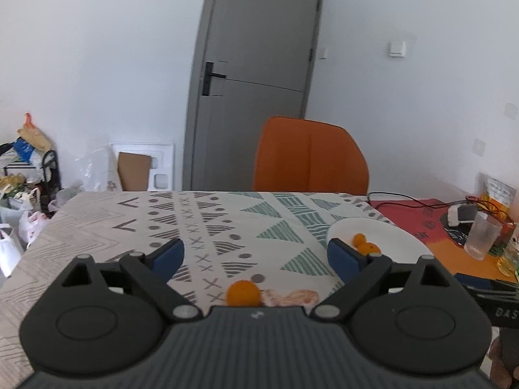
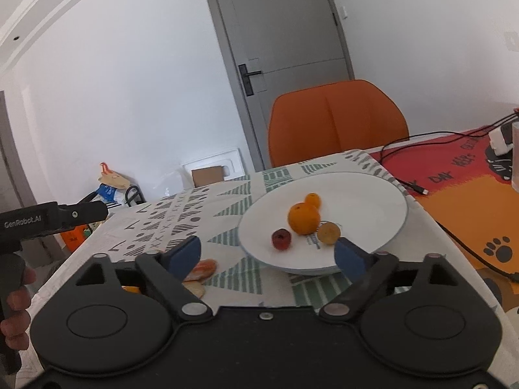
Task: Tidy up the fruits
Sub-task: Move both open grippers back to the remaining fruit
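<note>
A white plate [image 2: 366,194] sits on the patterned tablecloth and holds an orange [image 2: 303,218], a smaller orange fruit [image 2: 313,200] behind it, a dark red fruit [image 2: 281,239] and a yellow-brown fruit [image 2: 328,232]. My right gripper [image 2: 271,251] is open and empty just before the plate's near rim. My left gripper [image 1: 256,254] is open and empty above the table. A small orange [image 1: 243,292] lies on the cloth close under it, beside orange peel [image 1: 292,296]. The plate [image 1: 399,236] shows to its right with two orange fruits [image 1: 365,244].
An orange chair [image 1: 309,155] stands behind the table's far edge. On the red mat at the right are a clear plastic cup [image 1: 481,235], cables [image 2: 431,175] and a charger [image 1: 462,214]. Bags and a rack [image 1: 29,188] stand by the left wall.
</note>
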Action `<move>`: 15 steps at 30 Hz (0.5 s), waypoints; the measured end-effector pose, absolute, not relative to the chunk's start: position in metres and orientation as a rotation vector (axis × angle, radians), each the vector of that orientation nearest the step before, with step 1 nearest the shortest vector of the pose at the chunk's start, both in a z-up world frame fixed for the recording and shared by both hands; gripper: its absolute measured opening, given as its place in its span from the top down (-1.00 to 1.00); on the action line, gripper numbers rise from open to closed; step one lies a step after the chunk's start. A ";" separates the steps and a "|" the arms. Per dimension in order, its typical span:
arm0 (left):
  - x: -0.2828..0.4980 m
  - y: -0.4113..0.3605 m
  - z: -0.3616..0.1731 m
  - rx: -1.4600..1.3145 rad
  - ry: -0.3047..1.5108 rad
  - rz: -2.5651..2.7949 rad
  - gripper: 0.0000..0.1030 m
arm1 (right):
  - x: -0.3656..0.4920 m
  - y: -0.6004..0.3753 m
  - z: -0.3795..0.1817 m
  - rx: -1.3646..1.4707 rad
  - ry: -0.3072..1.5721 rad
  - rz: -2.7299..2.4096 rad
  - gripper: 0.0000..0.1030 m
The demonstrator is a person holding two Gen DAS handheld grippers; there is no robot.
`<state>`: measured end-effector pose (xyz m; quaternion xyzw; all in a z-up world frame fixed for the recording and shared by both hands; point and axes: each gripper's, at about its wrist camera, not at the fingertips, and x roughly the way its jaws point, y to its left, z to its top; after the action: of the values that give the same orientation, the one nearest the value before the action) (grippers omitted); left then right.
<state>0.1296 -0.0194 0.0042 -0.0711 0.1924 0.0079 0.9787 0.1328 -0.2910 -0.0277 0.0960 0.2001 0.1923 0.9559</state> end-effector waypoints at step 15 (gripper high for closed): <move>0.108 0.021 -0.004 -0.195 0.402 0.082 -0.83 | 0.124 -0.260 -0.027 0.173 0.426 0.479 -1.00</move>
<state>0.1084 0.0209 -0.0035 -0.0969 0.1994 0.0405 0.9743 0.1238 -0.2603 -0.0268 0.0851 0.2093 0.2349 0.9454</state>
